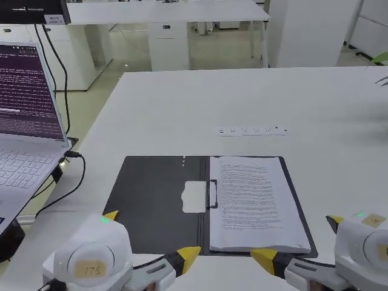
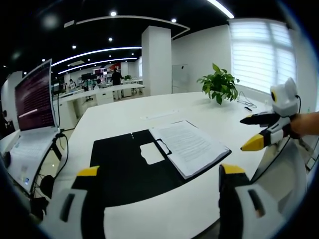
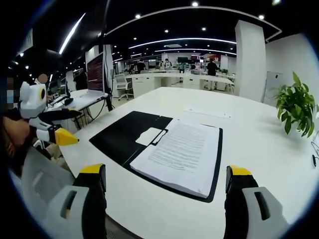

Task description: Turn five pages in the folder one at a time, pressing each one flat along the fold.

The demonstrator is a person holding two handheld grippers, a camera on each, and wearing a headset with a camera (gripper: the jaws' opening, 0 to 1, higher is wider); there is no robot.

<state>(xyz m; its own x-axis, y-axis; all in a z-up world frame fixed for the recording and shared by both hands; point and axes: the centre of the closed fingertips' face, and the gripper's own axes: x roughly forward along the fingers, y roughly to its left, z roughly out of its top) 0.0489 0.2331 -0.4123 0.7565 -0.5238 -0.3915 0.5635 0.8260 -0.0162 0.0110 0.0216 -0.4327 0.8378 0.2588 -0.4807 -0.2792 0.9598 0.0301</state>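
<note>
The black folder (image 1: 151,203) lies open on the white table, its left cover bare apart from a small white label. A stack of printed pages (image 1: 254,200) rests flat on its right half, held by a clip (image 1: 212,194) along the fold. My left gripper (image 1: 150,235) hovers open at the folder's near left corner, with nothing between its yellow-tipped jaws. My right gripper (image 1: 300,239) stands open at the near right corner, just short of the pages. The left gripper view has the folder (image 2: 129,164) ahead of its gripper (image 2: 159,172); the right gripper view has the pages (image 3: 182,149) ahead of its gripper (image 3: 166,170).
An open laptop (image 1: 24,121) sits at the left with a black cable (image 1: 66,188) trailing towards the folder. A white power strip (image 1: 251,130) lies beyond the folder. A potted plant (image 2: 219,84) stands at the table's far right end. Other desks and people fill the room behind.
</note>
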